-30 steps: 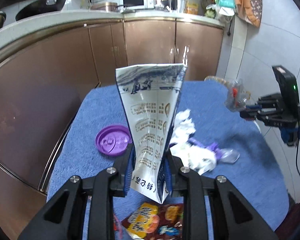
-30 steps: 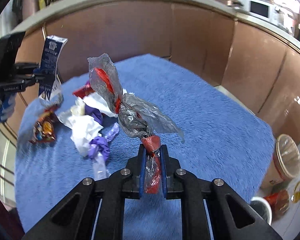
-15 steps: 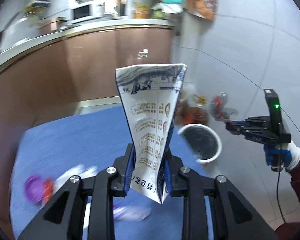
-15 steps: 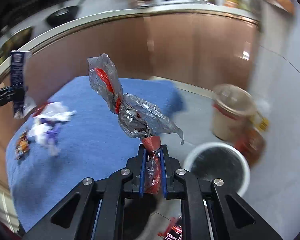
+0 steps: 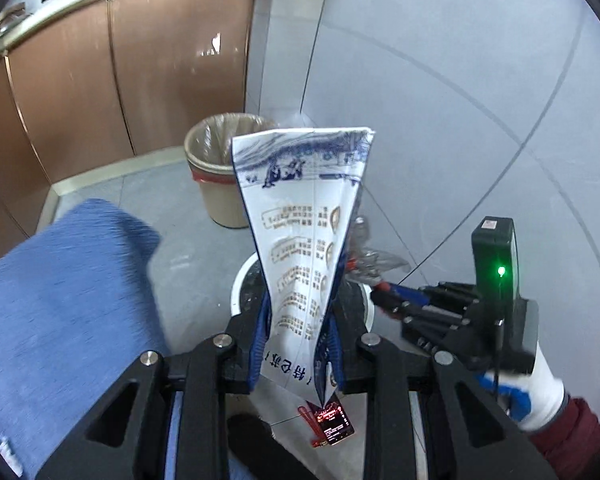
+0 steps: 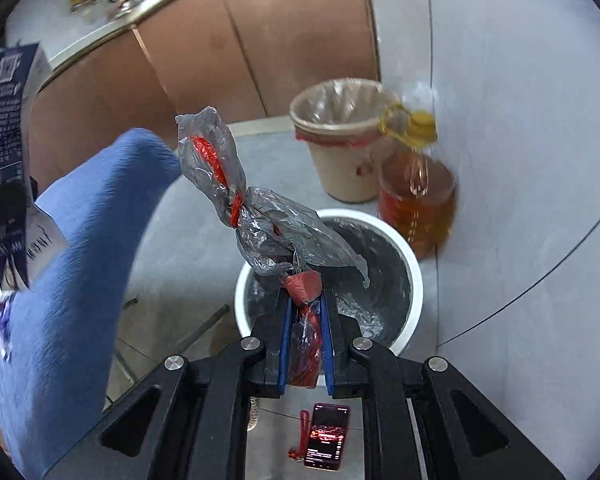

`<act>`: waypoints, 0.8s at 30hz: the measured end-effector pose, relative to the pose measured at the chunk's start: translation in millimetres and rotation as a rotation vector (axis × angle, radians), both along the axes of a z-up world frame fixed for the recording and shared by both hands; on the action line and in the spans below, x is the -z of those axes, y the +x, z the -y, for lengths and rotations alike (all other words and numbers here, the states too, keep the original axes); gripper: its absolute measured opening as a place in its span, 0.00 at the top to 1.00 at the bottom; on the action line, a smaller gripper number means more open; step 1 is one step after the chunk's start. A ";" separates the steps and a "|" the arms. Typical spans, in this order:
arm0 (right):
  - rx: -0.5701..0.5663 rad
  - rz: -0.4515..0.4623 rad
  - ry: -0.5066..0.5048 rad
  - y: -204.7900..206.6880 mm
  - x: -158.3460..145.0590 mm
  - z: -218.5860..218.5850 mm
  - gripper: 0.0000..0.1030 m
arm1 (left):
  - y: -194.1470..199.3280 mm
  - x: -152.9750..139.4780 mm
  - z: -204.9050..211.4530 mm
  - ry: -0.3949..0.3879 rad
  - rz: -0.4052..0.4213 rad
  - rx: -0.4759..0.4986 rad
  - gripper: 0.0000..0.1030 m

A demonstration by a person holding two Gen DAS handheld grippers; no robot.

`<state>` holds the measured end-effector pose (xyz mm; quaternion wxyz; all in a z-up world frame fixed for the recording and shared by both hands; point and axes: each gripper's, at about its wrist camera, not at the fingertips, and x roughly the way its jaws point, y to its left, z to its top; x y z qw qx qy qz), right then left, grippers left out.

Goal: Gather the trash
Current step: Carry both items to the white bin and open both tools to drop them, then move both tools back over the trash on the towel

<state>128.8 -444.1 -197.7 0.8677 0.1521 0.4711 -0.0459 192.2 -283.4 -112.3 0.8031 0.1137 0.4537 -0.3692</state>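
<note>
Hovering right gripper (image 6: 305, 340), fingers clamped on upright plastic wrapper (image 6: 260, 216), above white bin (image 6: 414, 280) at 12 o'clock; left gripper (image 5: 296, 344) pinching upright carton (image 5: 306, 232), farther back.

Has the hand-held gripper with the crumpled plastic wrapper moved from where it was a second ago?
Yes. The right hand-held gripper, shut on the plastic wrapper, has swung off the blue table and now points over the white bin.
</note>
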 end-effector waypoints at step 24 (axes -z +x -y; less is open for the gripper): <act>0.067 0.022 -0.024 1.5 3.6 6.8 0.54 | 10.4 -6.1 9.3 -0.078 0.037 -0.106 0.64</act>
